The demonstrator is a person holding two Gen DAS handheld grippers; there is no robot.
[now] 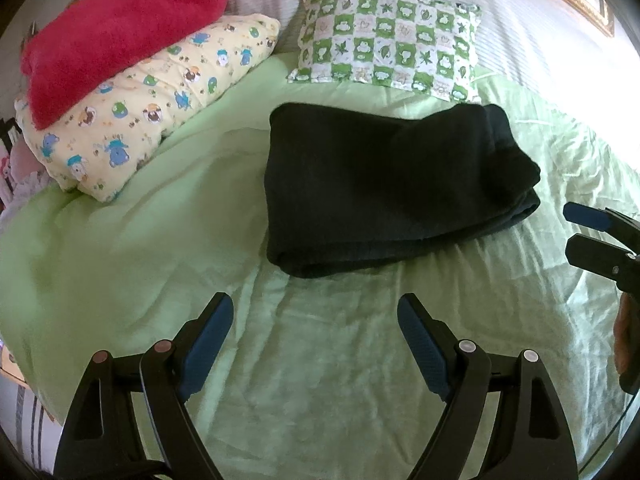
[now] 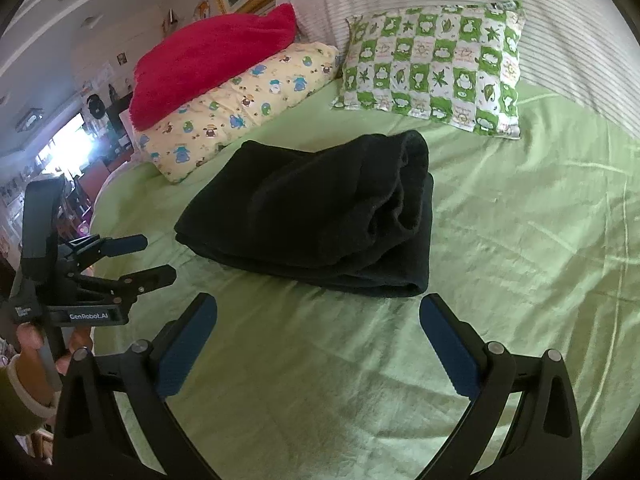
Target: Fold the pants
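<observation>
The dark pants point(image 1: 384, 188) lie folded in a thick rectangle on the green bed sheet point(image 1: 160, 248); they also show in the right wrist view point(image 2: 320, 216). My left gripper point(image 1: 316, 308) is open and empty, just short of the bundle's near edge; it also shows at the left of the right wrist view point(image 2: 158, 258). My right gripper point(image 2: 318, 308) is open and empty, just short of the bundle's near right corner; it also shows at the right edge of the left wrist view point(image 1: 570, 228). Neither gripper touches the pants.
A green-checked pillow point(image 1: 388, 44) lies behind the pants. A yellow cartoon-print pillow point(image 1: 148, 108) with a red fluffy blanket point(image 1: 112, 40) on top lies at the back left. A white striped headboard cushion point(image 2: 540, 24) runs behind. The bed's left edge point(image 1: 24, 376) is near.
</observation>
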